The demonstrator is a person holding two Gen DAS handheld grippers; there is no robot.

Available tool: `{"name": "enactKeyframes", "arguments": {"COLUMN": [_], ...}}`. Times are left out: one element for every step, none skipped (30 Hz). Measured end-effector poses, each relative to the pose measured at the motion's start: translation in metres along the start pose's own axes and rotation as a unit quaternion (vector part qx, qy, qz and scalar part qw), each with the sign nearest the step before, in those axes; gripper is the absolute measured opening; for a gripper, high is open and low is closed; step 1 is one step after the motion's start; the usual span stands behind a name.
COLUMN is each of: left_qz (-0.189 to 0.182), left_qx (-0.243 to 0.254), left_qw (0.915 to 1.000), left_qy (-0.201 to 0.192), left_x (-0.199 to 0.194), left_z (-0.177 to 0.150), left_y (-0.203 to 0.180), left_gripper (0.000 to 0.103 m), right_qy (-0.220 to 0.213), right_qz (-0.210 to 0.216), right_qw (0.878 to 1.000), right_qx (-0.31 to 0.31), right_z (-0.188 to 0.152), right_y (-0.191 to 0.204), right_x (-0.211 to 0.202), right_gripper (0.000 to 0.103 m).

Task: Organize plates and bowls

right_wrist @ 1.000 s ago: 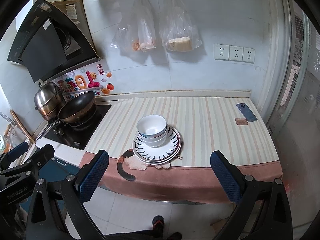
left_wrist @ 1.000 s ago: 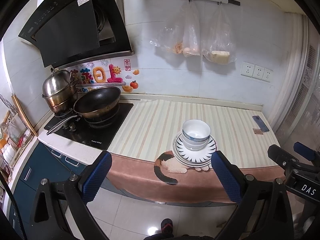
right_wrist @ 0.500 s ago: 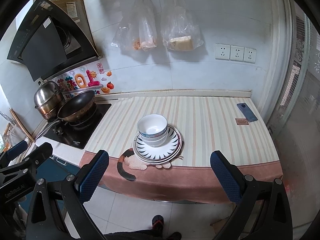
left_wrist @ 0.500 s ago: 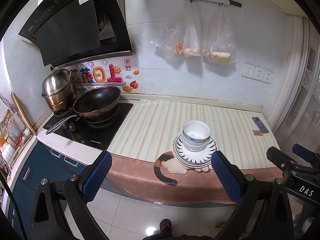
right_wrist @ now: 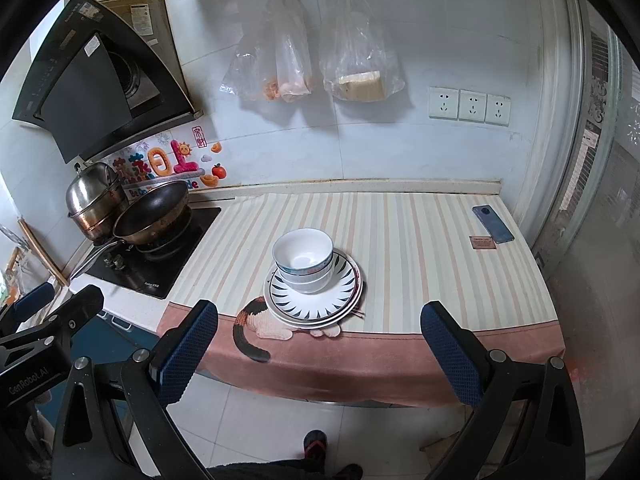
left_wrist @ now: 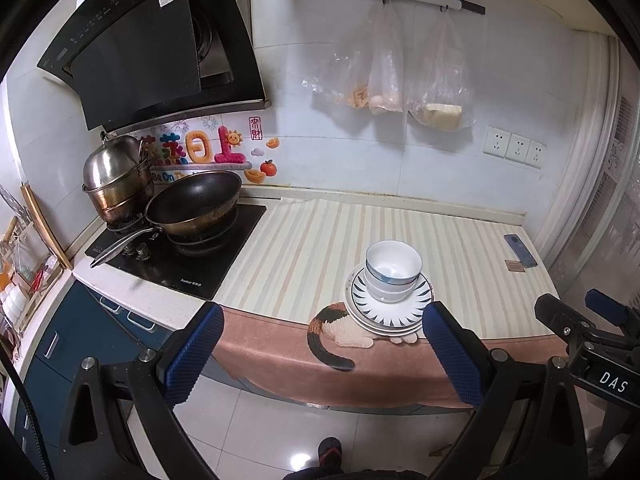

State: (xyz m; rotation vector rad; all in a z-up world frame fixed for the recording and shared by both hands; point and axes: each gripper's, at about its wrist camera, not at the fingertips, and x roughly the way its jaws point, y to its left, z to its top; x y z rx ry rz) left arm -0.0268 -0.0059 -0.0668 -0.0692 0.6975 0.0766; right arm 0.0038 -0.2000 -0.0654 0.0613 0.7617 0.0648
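Note:
Stacked white bowls with blue rims [left_wrist: 393,270] [right_wrist: 304,259] sit on a stack of white plates with dark leaf marks [left_wrist: 386,312] [right_wrist: 316,306] near the front edge of the striped counter mat. My left gripper [left_wrist: 324,356] is open and empty, held back over the floor in front of the counter. My right gripper [right_wrist: 320,356] is also open and empty, at about the same distance. Each gripper shows at the edge of the other's view.
A black wok [left_wrist: 194,204] and a steel pot stack [left_wrist: 116,178] sit on the stove at left. A phone [right_wrist: 493,224] and a small card [right_wrist: 482,242] lie at the counter's right end. Plastic bags [right_wrist: 320,56] hang on the wall. The range hood [left_wrist: 148,48] juts out at upper left.
Both views drift very slightly; the plates and bowls have not moved and both grippers stay open.

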Motion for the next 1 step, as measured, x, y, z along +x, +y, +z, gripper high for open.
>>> {"name": "enactKeyframes", "arguments": {"left_qz": [0.000], "left_qx": [0.000], "left_qw": [1.0000], "left_qy": [0.001], "left_x": [-0.0004], "left_z": [-0.0004], "left_y": [-0.0006], "left_gripper": [0.102], "right_qy": [0.001], "right_qz": [0.001], "right_qw": [1.000], "right_qx": [0.000], "right_z": [-0.0002], "right_y": [0.0001], "right_x": [0.0000], "right_gripper": [0.103]}}
